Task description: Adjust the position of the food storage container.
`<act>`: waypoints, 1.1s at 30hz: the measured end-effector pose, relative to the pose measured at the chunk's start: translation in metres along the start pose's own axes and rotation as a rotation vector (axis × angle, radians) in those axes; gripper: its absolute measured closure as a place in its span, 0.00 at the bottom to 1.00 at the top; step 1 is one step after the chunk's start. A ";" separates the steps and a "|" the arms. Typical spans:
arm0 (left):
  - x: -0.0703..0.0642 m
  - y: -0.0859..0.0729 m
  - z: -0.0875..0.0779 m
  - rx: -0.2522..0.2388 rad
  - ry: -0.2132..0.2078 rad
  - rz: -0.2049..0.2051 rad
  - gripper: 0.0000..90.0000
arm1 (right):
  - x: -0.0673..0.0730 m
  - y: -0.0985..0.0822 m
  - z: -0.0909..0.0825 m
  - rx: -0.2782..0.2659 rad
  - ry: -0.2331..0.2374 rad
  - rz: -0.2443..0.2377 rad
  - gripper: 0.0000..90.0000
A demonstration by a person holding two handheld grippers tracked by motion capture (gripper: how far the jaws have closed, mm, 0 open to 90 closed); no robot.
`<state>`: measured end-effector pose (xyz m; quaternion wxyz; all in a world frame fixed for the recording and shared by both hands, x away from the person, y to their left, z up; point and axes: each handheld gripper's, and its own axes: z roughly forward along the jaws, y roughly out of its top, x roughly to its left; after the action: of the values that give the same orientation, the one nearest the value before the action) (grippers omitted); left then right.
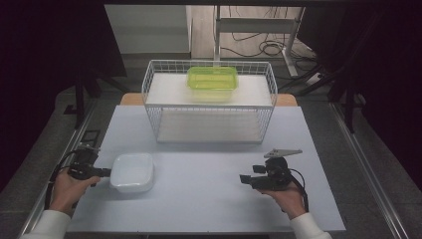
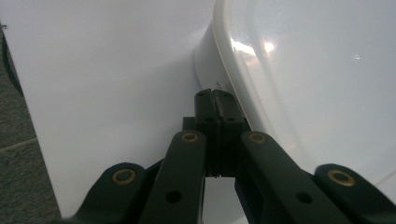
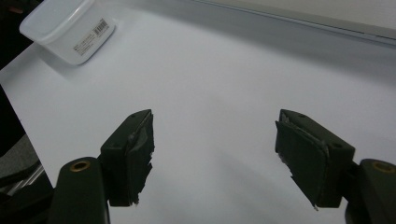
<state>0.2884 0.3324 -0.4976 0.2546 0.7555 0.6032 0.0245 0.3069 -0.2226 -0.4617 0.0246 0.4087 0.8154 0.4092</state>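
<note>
Jaws of the left gripper (image 1: 105, 173) are pressed together at the left edge of a white tub (image 1: 132, 172), their tips right against its rim. In the left gripper view the two black fingers (image 2: 215, 109) meet with no gap, just under the tub (image 2: 303, 88) lip where the wall curves down; whether a thin bit of the rim is pinched between them cannot be told. The tub sits upside down on the pale table (image 1: 209, 189), near the front left corner. The right gripper (image 1: 245, 179) rests low over the table at the front right, well apart from the tub, its jaws wide apart with nothing between them. In the right gripper view the tub (image 3: 70, 28) lies far off at the upper left. Farther back stands a white wire basket (image 1: 209, 107), with a green container (image 1: 212, 82) on its upper shelf.
</note>
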 end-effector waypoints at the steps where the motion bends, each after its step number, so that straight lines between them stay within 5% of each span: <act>1: -0.001 0.001 0.000 0.001 0.000 0.001 1.00 | 0.000 0.000 0.000 -0.001 -0.001 -0.001 0.31; 6: -0.006 0.004 0.004 0.002 -0.021 -0.003 1.00 | -0.001 0.000 -0.001 -0.004 -0.003 0.002 0.31; 21: -0.061 0.021 0.032 0.007 -0.123 0.053 1.00 | 0.001 -0.001 0.001 0.011 -0.003 -0.009 0.31; 33: -0.087 0.026 0.046 0.029 -0.181 0.081 1.00 | 0.001 0.000 0.001 0.010 -0.005 -0.007 0.31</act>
<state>0.3039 0.2318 -0.5031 0.2957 0.7820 0.5470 -0.0423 0.3068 -0.2215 -0.4626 0.0259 0.4070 0.8188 0.4040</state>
